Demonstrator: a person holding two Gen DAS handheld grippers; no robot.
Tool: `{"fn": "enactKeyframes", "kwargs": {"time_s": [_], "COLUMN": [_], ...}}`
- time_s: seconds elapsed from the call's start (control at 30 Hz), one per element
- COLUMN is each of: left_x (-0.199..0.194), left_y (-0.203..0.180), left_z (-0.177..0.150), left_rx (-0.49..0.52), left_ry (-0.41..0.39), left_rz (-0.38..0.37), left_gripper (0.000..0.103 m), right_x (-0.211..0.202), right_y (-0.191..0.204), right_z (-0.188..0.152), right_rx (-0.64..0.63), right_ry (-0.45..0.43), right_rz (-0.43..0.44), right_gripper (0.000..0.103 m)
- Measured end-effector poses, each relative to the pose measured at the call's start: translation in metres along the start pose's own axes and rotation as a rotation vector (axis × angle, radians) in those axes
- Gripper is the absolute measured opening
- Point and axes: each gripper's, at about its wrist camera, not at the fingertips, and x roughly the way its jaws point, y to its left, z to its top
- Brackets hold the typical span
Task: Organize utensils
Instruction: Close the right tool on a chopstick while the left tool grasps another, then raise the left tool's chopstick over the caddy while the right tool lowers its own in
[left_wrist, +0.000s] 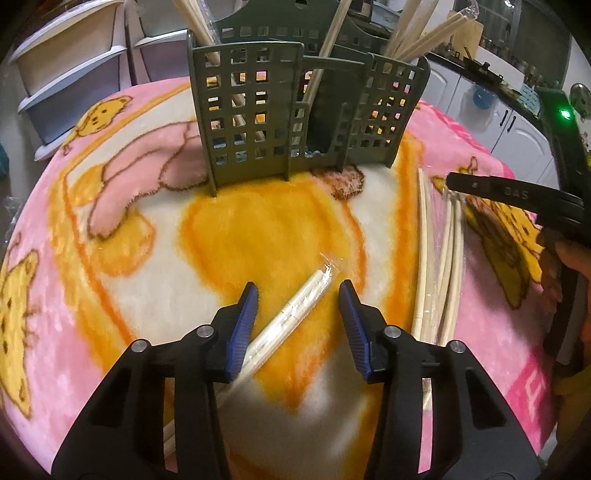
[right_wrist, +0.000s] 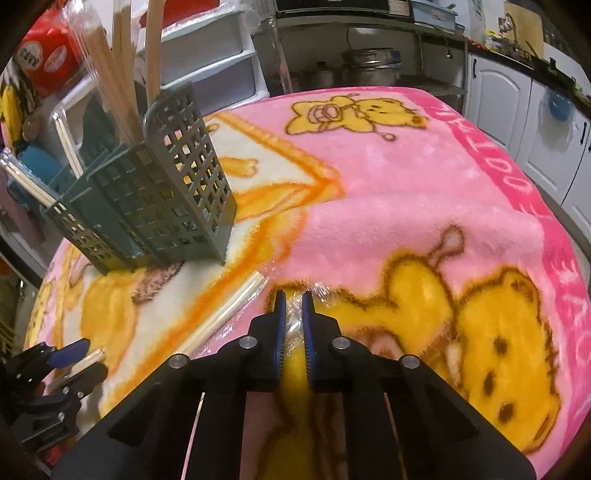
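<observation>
A grey slotted utensil caddy (left_wrist: 251, 110) (right_wrist: 166, 206) stands on the blanket with several wooden chopsticks (left_wrist: 410, 33) upright in it. My left gripper (left_wrist: 299, 291) is open and straddles a plastic-wrapped chopstick pair (left_wrist: 295, 310) lying diagonally on the blanket; its pads do not squeeze it. In the right wrist view it shows at lower left (right_wrist: 77, 360). My right gripper (right_wrist: 293, 299) is shut on the clear wrapper of another chopstick pack (right_wrist: 293, 325). In the left wrist view its tip (left_wrist: 448, 181) sits on that pack (left_wrist: 452, 236). One more wrapped pair (right_wrist: 229, 314) (left_wrist: 424, 240) lies beside it.
A pink and yellow cartoon-bear blanket (right_wrist: 406, 192) covers the round table. Plastic drawer units (left_wrist: 66, 74) stand behind at the left. White cabinets (right_wrist: 498, 107) and a shelf with metal pots (right_wrist: 369, 66) are beyond the far edge. A hand (left_wrist: 576, 258) holds the right gripper.
</observation>
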Motion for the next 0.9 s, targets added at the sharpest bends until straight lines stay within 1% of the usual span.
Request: {"fn": "enactKeyframes", "kwargs": {"time_s": [0.17, 0.23, 0.37, 0.57, 0.63, 0.7, 0.8, 0.9], "left_x": [0.001, 0.002, 0.003, 0.002, 0.000, -0.005, -0.016, -0.032], "left_y": [-0.001, 0.000, 0.005, 0.012, 0.016, 0.021, 0.022, 0.020], "left_z": [0.002, 0.004, 0.008, 0.012, 0.014, 0.016, 0.022, 0.030], "left_rx": [0.006, 0.005, -0.011, -0.044, -0.065, -0.097, -0.109, -0.122], "left_ry": [-0.001, -0.001, 0.003, 0.019, 0.021, 0.018, -0.008, -0.053], "left_rz": [0.012, 0.015, 0.008, -0.022, -0.048, -0.093, -0.115, -0.138], "left_gripper": [0.031, 0.026, 0.022, 0.013, 0.009, 0.009, 0.008, 0.008], "right_x": [-0.016, -0.020, -0.032, -0.055, -0.062, -0.069, -0.084, -0.097], "right_y": [-0.013, -0.018, -0.026, -0.018, -0.014, -0.010, -0.001, 0.011], "right_z": [-0.011, -0.015, -0.020, -0.016, -0.013, -0.010, -0.003, 0.004], "right_rx": [0.064, 0.093, 0.130, 0.114, 0.098, 0.083, 0.053, 0.013], "right_ry": [-0.026, -0.030, -0.057, -0.112, -0.125, -0.138, -0.167, -0.191], "right_rz": [0.055, 0.078, 0.123, 0.186, 0.196, 0.209, 0.236, 0.254], "right_gripper": [0.005, 0.004, 0.004, 0.003, 0.003, 0.003, 0.003, 0.003]}}
